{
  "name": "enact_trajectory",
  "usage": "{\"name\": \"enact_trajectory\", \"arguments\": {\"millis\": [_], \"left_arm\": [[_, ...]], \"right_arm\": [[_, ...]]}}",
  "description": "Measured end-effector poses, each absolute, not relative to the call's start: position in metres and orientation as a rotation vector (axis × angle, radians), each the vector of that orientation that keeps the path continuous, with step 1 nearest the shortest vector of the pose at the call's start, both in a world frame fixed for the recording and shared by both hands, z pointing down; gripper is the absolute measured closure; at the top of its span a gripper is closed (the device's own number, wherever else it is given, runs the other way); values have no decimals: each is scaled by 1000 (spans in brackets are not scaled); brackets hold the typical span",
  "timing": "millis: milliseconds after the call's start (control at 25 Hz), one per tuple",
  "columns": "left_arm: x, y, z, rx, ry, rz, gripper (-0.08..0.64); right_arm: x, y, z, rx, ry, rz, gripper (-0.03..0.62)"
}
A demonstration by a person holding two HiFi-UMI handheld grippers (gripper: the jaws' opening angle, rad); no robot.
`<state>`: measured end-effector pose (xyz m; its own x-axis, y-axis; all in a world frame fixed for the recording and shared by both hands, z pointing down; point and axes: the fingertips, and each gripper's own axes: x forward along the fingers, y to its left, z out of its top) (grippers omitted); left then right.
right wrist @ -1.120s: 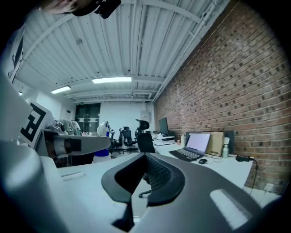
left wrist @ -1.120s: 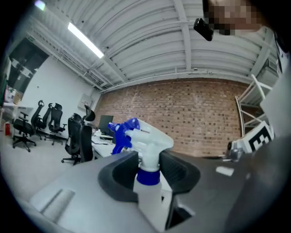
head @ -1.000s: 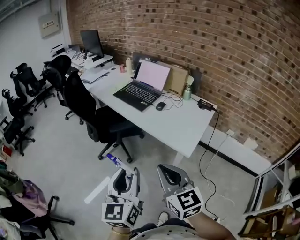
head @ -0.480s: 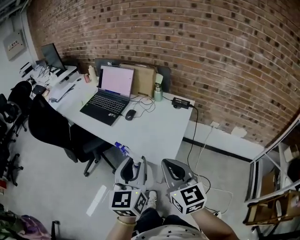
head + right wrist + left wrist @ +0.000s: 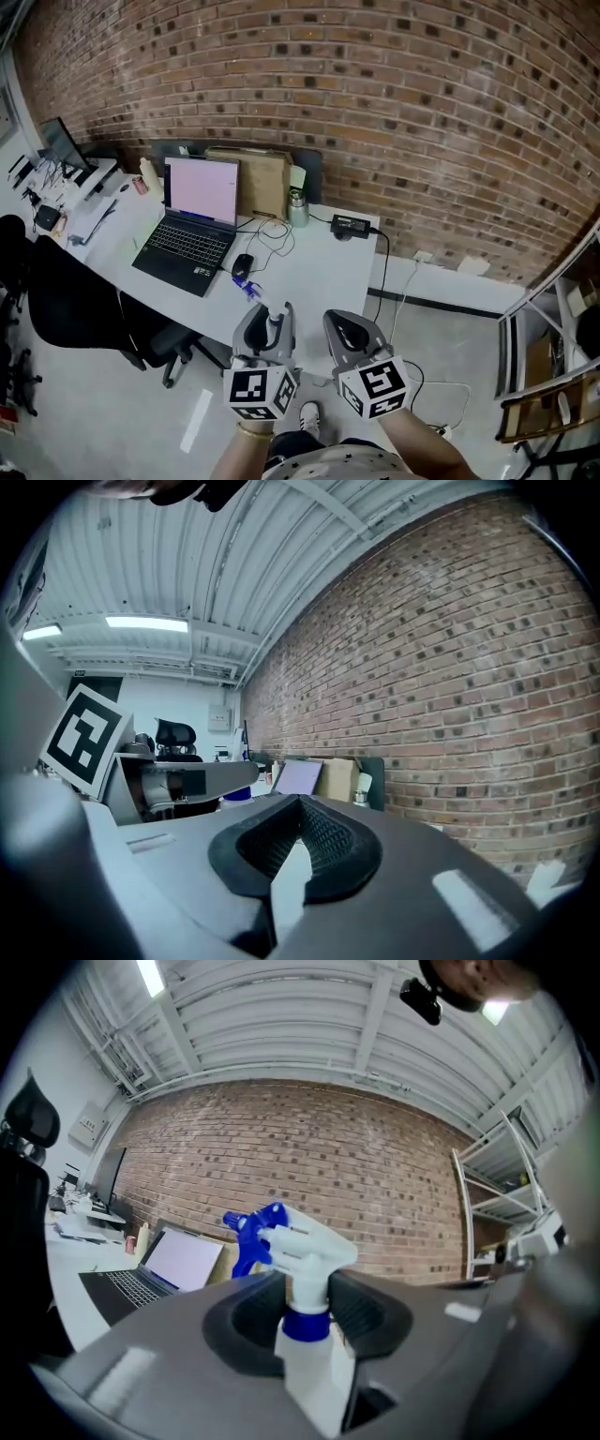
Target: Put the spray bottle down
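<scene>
Your spray bottle (image 5: 302, 1269), smooth white plastic with a blue collar and blue trigger nozzle, stands upright, gripped at the neck between the ribbed black pads of your left gripper (image 5: 265, 328). Its jaws are set wide and clamped on it. Your right gripper (image 5: 349, 336) is closed on nothing. A second ago both hung over grey floor (image 5: 112, 412) beside the black chair (image 5: 75, 309). Now they are at the near edge of the flat white desk (image 5: 314, 272), with the laptop (image 5: 192, 220) off to the left and the rough brick wall (image 5: 422, 112) behind.
</scene>
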<state>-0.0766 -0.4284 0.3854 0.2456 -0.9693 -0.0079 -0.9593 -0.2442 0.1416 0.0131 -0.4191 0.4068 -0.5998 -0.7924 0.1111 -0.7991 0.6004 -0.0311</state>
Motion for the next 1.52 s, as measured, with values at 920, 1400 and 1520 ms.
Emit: {"name": "enact_trajectory", "arguments": {"millis": [920,1400,1520], "left_arm": [[-66,-491,439,2381,-1852,2,411],[-56,-410,431,2338,-1868,3,451],[-50,-376,430,2318,-1874,-18,512]], "right_arm": [[21,-477,441,1413,-2661,239,594],[35,-409,435,1364,-2701,225,594],[38,-382,434,1346,-2726,220,594]]}}
